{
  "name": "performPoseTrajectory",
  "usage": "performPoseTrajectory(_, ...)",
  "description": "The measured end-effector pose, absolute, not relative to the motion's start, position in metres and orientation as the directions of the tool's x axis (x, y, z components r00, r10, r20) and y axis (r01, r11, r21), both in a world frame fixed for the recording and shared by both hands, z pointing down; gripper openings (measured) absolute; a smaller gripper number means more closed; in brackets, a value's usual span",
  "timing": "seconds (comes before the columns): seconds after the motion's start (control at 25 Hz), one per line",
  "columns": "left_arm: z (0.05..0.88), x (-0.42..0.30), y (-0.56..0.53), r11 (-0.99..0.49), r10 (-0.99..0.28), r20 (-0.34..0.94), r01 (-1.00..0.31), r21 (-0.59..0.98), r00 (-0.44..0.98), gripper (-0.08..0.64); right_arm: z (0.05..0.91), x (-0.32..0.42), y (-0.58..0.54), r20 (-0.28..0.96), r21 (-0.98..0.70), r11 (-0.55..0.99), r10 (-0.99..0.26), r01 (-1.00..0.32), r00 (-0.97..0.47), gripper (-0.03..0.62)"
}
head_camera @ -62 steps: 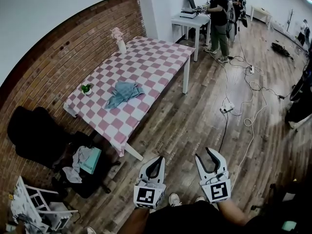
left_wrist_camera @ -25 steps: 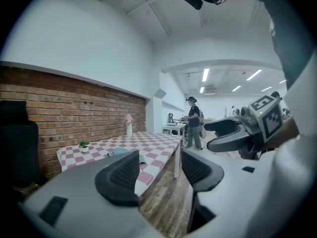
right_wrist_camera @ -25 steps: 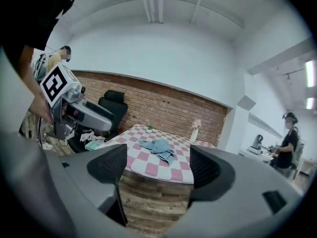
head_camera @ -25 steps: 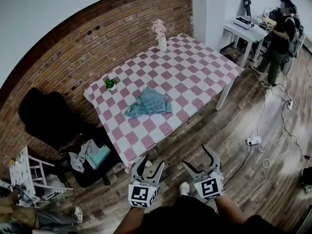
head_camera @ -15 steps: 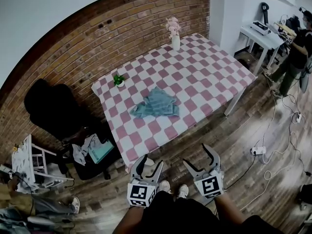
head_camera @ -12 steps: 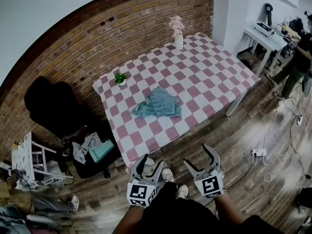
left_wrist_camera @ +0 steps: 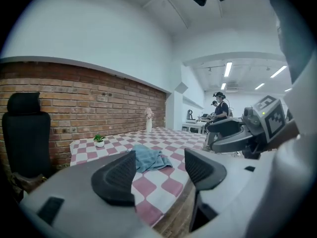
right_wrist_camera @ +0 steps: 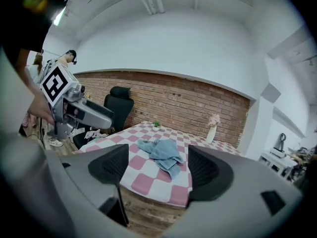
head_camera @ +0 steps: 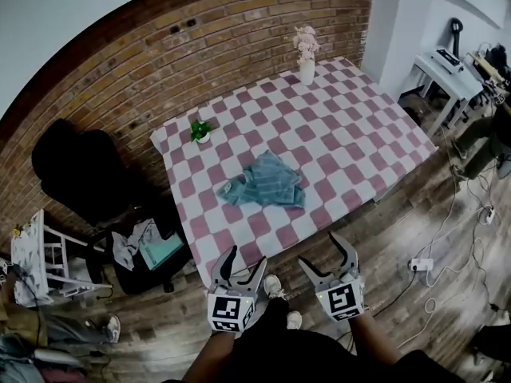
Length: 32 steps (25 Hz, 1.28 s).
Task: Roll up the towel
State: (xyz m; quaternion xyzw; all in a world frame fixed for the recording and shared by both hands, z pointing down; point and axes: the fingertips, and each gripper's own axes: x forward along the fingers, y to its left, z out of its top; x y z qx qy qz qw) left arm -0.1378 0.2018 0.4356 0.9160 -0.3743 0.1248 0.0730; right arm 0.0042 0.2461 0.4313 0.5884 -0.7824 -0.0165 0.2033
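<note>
**On the worktop, a towel not yet rolled**

Head view: the towel lies crumpled and loose near the middle of the checked worktop. No part of it is rolled, so the whole task appears to remain. The left hand-held gripper and the right hand-held gripper hang over the floor just short of the worktop's near edge, well apart from the towel.

Left gripper view: the jaws stand apart and have just been opening. Nothing is between them. The towel shows beyond the gap, untouched.

Right gripper view: the jaws stand wide apart and empty. The towel lies ahead on the worktop, out of reach.
</note>
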Motion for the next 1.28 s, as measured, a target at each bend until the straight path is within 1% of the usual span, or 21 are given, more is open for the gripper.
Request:
performPoseTrajectory(0.12,0.441,-0.140,0.177,-0.698,-0.674,0.301,-0.715,0.040,0.675,0.320,0.442,0.006,0.218,0.315,0.274,0.329,-0.919,-0.904,-0.238,0.374)
performPoseTrajectory(0.24,0.446,-0.143,0.151,-0.684,-0.681,0.315,-0.728,0.050,0.661,0.361,0.465,0.013,0.191,0.373,0.216,0.339,-0.895,-0.916,-0.243,0.374)
performPoseTrajectory(0.4,0.455,-0.141,0.122,-0.695,-0.654,0.353,-0.715,0.069,0.669,0.471,0.491,0.020,0.160,0.447,0.209,0.349,-0.865,-0.913,-0.229,0.374)
performPoseTrajectory(0.52,0.461,-0.142,0.100,-0.705,-0.641,0.361,-0.705,0.073,0.678,0.512,0.510,0.023,0.142,0.505,0.238,0.365,-0.838,-0.900,-0.206,0.374)
performPoseTrajectory(0.68,0.467,-0.141,0.077,-0.719,-0.626,0.361,-0.691,0.074,0.691,0.512,0.533,0.026,0.124,0.567,0.262,0.393,-0.802,-0.882,-0.189,0.371)
performPoseTrajectory(0.8,0.472,-0.141,0.068,-0.735,-0.608,0.368,-0.674,0.077,0.704,0.493,0.555,0.033,0.116,0.615,0.248,0.386,-0.771,-0.888,-0.163,0.356)
performPoseTrajectory(0.88,0.476,-0.143,0.064,-0.737,-0.599,0.378,-0.671,0.085,0.706,0.479,0.570,0.038,0.110,0.643,0.234,0.389,-0.749,-0.891,-0.158,0.332)
performPoseTrajectory(0.96,0.482,-0.143,0.061,-0.733,-0.592,0.395,-0.673,0.101,0.703,0.479,0.585,0.041,0.105,0.670,0.218,0.401,-0.724,-0.890,-0.162,0.330)
performPoseTrajectory(1.08,0.492,-0.140,0.054,-0.727,-0.587,0.421,-0.679,0.102,0.691,0.479,0.602,0.047,0.098,0.707,0.206,0.420,-0.688,-0.884,-0.162,0.306)
performPoseTrajectory(1.2,0.495,-0.134,0.046,-0.715,-0.596,0.429,-0.692,0.101,0.678,0.479,0.616,0.053,0.091,0.729,0.196,0.446,-0.662,-0.873,-0.175,0.272)
performPoseTrajectory(1.28,0.496,-0.132,0.041,-0.692,-0.611,0.429,-0.712,0.118,0.665,0.474,0.623,0.054,0.087,0.738,0.173,0.451,-0.648,-0.875,-0.188,0.262)
